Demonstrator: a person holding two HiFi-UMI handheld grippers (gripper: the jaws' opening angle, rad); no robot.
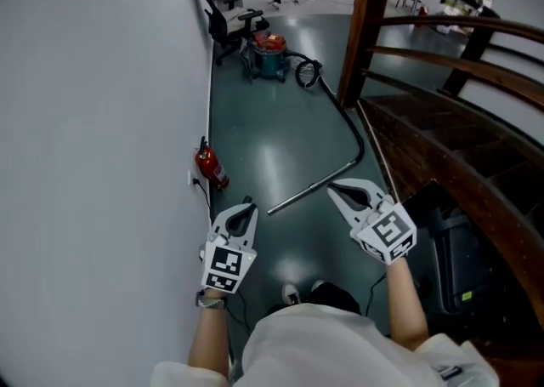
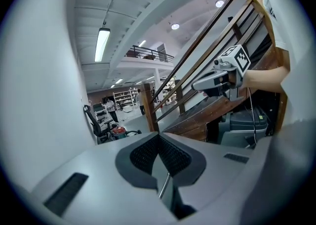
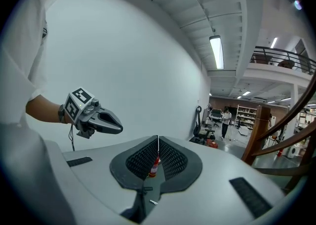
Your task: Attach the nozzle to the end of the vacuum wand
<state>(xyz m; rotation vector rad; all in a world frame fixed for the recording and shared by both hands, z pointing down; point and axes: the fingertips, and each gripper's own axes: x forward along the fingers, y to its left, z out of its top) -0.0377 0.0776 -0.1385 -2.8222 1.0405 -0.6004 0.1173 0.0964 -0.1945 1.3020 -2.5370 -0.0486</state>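
The vacuum wand (image 1: 340,164), a bent tube, lies on the dark floor with its bare metal end (image 1: 289,201) nearest me; its hose (image 1: 308,71) leads back to the red-and-teal vacuum canister (image 1: 270,52). No nozzle shows in any view. My left gripper (image 1: 248,204) is shut and empty, held left of the wand's end. My right gripper (image 1: 332,190) is shut and empty, just right of that end. In the left gripper view a sliver of the metal wand (image 2: 164,185) shows below the closed jaws. Both grippers hang above the floor, touching nothing.
A white wall runs along the left, with a red fire extinguisher (image 1: 211,168) at its foot. A wooden staircase with its post (image 1: 361,32) rises on the right, and a dark machine (image 1: 455,249) stands beneath it. An office chair (image 1: 225,24) is beside the canister.
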